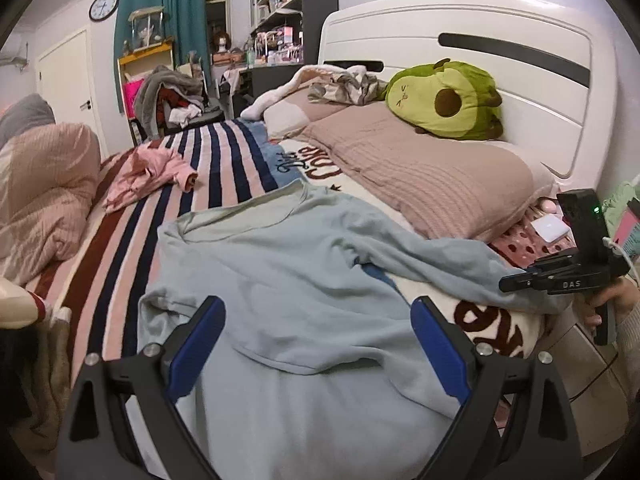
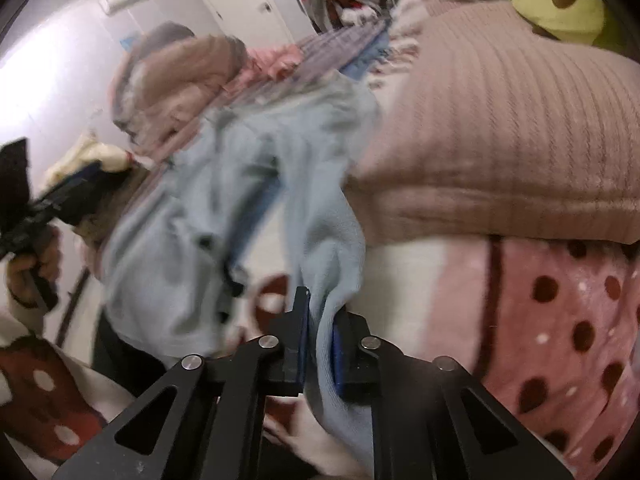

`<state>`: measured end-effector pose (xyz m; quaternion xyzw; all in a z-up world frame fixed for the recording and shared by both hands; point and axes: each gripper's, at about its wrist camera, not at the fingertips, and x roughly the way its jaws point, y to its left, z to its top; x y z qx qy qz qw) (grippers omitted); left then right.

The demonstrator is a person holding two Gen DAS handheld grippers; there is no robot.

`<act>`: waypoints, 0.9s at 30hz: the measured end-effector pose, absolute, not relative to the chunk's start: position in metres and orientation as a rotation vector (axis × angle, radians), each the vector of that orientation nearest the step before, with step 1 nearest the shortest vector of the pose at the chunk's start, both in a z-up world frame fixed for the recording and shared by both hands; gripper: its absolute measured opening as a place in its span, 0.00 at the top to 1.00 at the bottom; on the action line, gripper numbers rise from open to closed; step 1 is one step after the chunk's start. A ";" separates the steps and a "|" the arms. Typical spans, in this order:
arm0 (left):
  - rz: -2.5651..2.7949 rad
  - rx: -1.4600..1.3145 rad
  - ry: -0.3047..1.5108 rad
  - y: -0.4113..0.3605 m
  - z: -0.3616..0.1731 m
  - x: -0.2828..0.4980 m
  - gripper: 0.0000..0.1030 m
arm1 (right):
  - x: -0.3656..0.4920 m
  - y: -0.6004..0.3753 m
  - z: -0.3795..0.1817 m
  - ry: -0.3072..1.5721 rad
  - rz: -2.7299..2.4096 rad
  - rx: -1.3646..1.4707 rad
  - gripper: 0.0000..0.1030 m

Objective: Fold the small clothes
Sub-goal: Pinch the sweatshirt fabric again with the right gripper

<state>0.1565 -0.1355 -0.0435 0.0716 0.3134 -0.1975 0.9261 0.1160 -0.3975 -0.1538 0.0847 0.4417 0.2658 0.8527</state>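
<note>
Light blue shirt (image 1: 288, 264) spread on a striped blanket (image 1: 224, 160) across the bed, body rumpled, neckline toward the far side, one sleeve (image 1: 452, 264) trailing right toward the bed's edge. Left gripper (image 1: 316, 344) poised over the near hem, jaws wide apart, blue pads (image 1: 196, 344) on either side with only flat cloth below and nothing pinched between them. Right gripper (image 2: 320, 340) clamped on the sleeve end (image 2: 332, 264), black fingers nearly together with a fold of blue fabric squeezed between the pads, cloth running up and away from the tips toward the shirt body (image 2: 192, 216). From the left wrist view, same right gripper (image 1: 508, 282) seen from the side at the right edge, held by a hand (image 1: 612, 300), tips at the sleeve's end. From the right wrist view, left gripper (image 2: 60, 196) at the far left, blurred, held in a hand (image 2: 32, 268). Beige ribbed pillow (image 1: 424, 176) just beyond the sleeve, green avocado plush (image 1: 444, 100) on top of it against the white headboard (image 1: 520, 40). Pink garment (image 1: 148, 176) crumpled on the stripes, well apart from the shirt. Pink dotted fabric (image 2: 560, 320) at the bed's edge below the pillow. Right wrist view heavily smeared, so finer detail of the shirt there unreadable.
</note>
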 end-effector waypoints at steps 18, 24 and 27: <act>-0.209 0.066 0.593 -0.066 -0.011 0.095 0.11 | 0.093 -0.252 -0.089 0.648 0.880 0.213 0.98; -0.190 0.077 0.594 -0.058 -0.011 0.086 0.11 | 0.095 -0.241 -0.103 0.689 0.837 0.225 0.95; -0.200 0.070 0.605 -0.061 -0.015 0.085 0.11 | 0.090 -0.264 -0.116 0.708 0.764 0.249 0.86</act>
